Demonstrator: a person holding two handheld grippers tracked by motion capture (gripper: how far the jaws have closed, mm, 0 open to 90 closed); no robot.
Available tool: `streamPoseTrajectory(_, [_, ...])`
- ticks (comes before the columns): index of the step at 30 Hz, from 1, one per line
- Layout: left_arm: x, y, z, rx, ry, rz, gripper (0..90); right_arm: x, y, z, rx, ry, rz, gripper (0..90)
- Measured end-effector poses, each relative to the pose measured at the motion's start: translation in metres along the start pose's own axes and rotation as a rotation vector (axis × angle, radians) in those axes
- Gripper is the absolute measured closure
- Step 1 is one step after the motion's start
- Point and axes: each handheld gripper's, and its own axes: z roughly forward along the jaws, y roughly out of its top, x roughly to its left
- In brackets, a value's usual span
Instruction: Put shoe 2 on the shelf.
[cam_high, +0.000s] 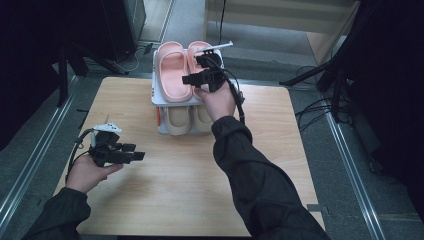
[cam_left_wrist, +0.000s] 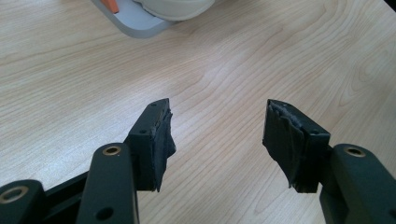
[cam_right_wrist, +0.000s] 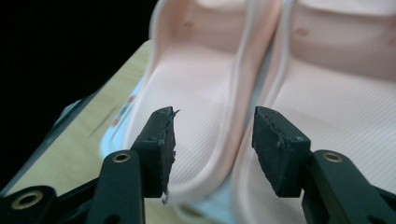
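Two pink slippers lie side by side on the top shelf of a small white rack (cam_high: 156, 98) at the table's far middle: the left slipper (cam_high: 171, 70) (cam_right_wrist: 196, 93) and the right slipper (cam_high: 195, 49) (cam_right_wrist: 336, 102). My right gripper (cam_high: 196, 69) (cam_right_wrist: 215, 135) hovers over their near ends. It is open, and the left slipper's inner rim lies in the gap between the jaws, with neither pad pressing on it. A pair of beige slippers (cam_high: 177, 120) (cam_left_wrist: 173, 7) sits on the lower shelf. My left gripper (cam_high: 136, 151) (cam_left_wrist: 217, 121) stands open above bare wood at the table's left, holding nothing.
The wooden table (cam_high: 175, 200) has free room in front of the rack and on both sides. A small orange part (cam_left_wrist: 111, 4) shows at the rack's base (cam_left_wrist: 135, 21). Dark stands and cables surround the table on the floor.
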Motion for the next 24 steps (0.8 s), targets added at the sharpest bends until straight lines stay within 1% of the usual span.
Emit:
streamPoseTrajectory(2, [0.0,0.0,0.0,0.002,0.002,0.003,41.2,0.002,-0.007,-0.006,-0.001,0.026,-0.011,49.4])
streamPoseTrajectory(5, [-0.002,-0.001,0.001,0.003,0.001,0.005,40.7,0.006,-0.022,-0.017,0.001,0.078,-0.022,48.8])
streamPoseTrajectory(6, [-0.003,-0.001,0.002,-0.003,-0.006,0.003,40.6,0.006,-0.026,-0.019,0.007,0.087,-0.027,48.6])
streamPoseTrajectory(7, [-0.003,-0.001,0.002,-0.006,-0.006,0.001,40.1,0.007,-0.034,-0.022,0.012,0.102,-0.031,48.5])
streamPoseTrajectory(10, [-0.005,-0.001,0.004,-0.002,-0.007,0.011,39.0,0.009,-0.049,-0.028,0.007,0.133,-0.034,48.6])
streamPoseTrajectory(11, [-0.006,-0.001,0.005,-0.003,-0.007,0.007,38.8,0.009,-0.056,-0.03,0.009,0.142,-0.037,48.6])
streamPoseTrajectory(12, [-0.006,-0.001,0.005,0.001,-0.008,0.012,38.4,0.009,-0.062,-0.031,0.013,0.157,-0.041,48.6])
streamPoseTrajectory(13, [-0.006,-0.001,0.005,0.001,-0.008,0.012,38.1,0.009,-0.062,-0.031,0.013,0.157,-0.041,48.6])
streamPoseTrajectory(14, [-0.008,-0.001,0.007,0.004,-0.009,0.015,37.9,0.007,-0.076,-0.032,0.019,0.18,-0.046,48.6])
streamPoseTrajectory(16, [-0.01,0.0,0.008,0.003,-0.011,0.02,37.7,0.005,-0.087,-0.033,0.023,0.196,-0.048,48.6])
streamPoseTrajectory(17, [-0.01,0.0,0.008,0.001,-0.012,0.02,37.6,0.004,-0.093,-0.033,0.023,0.204,-0.066,48.6])
streamPoseTrajectory(18, [-0.01,0.0,0.008,0.001,-0.012,0.02,37.6,0.003,-0.1,-0.032,0.029,0.202,-0.088,48.6])
streamPoseTrajectory(19, [-0.011,0.0,0.009,0.001,-0.015,0.023,37.6,0.002,-0.108,-0.031,0.04,0.209,-0.095,48.6])
streamPoseTrajectory(20, [-0.011,0.0,0.009,0.001,-0.014,0.026,37.5,0.0,-0.113,-0.029,0.045,0.225,-0.094,48.6])
streamPoseTrajectory(21, [-0.012,0.0,0.01,0.0,-0.015,0.026,37.4,0.0,-0.117,-0.028,0.053,0.232,-0.086,48.5])
streamPoseTrajectory(24, [-0.014,0.0,0.01,-0.002,-0.017,0.029,37.3,-0.002,-0.131,-0.026,0.052,0.253,-0.086,48.5])
